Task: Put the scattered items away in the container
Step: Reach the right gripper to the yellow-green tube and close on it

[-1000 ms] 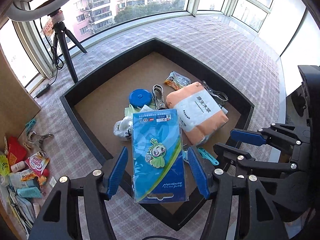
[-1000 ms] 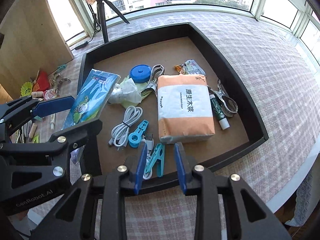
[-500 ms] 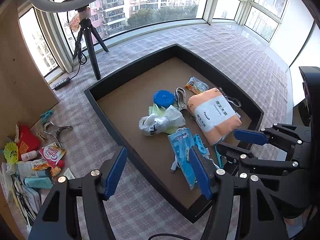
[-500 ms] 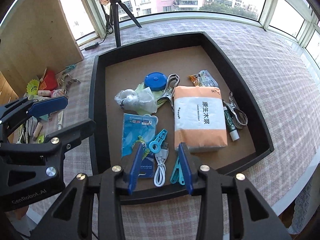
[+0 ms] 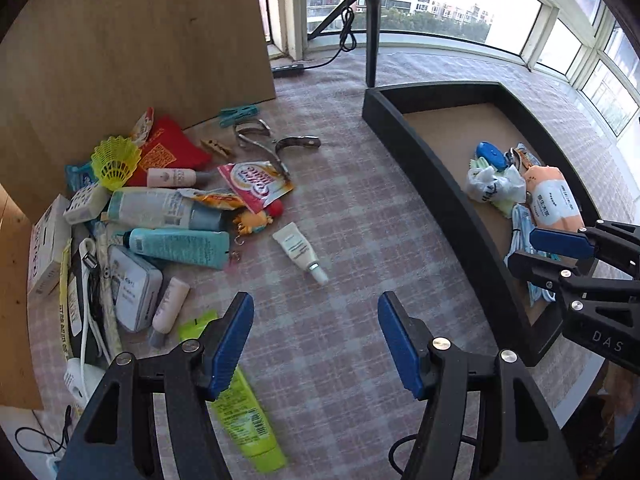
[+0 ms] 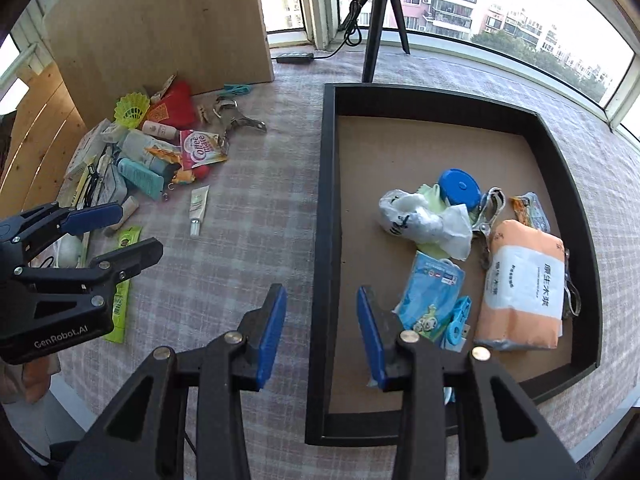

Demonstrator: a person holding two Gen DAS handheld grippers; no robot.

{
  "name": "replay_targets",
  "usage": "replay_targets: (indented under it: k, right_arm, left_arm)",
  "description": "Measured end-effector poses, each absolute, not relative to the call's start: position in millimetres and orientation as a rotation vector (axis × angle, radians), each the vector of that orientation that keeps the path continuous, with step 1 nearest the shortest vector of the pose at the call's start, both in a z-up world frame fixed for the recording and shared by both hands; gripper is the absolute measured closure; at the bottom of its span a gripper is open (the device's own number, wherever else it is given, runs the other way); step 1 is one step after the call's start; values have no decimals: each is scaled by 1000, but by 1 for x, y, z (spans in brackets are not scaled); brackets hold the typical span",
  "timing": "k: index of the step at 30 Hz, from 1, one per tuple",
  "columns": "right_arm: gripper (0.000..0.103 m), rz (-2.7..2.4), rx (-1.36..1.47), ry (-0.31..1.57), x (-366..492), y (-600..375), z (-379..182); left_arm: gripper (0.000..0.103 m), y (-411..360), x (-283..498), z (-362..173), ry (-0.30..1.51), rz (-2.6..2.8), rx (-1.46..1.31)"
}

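**Blue packet dropped in the tray, both grippers swung toward the pile**

The blue cartoon packet [image 6: 430,294] that the left gripper [image 5: 316,338] carried a second ago now lies in the black tray [image 6: 322,240], beside the orange tissue pack [image 6: 520,284]. Both grippers have swung left. The left gripper hangs released and empty above the checked cloth [image 5: 360,220], near a white tube [image 5: 300,252] and the scattered pile [image 5: 160,208]. The right gripper [image 6: 322,334] straddles the tray's left wall, jaws apart, holding nothing.
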State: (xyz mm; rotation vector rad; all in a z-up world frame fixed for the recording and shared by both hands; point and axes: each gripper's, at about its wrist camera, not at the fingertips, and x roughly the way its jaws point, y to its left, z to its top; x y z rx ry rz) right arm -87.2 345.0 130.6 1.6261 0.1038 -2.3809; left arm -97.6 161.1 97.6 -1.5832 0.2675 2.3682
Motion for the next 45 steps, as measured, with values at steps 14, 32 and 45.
replay_targets:
  k: [14, 32, 45]
  right_arm:
    - [67, -2128, 1615, 289, -116, 239, 101]
    - [87, -1820, 1730, 100, -87, 153, 46]
    - [87, -1705, 1781, -112, -86, 151, 28]
  left_arm:
    - [40, 48, -73, 42, -30, 2385, -1885]
    - [52, 33, -45, 27, -242, 2234, -1846]
    - [63, 44, -45, 24, -264, 2177, -1831]
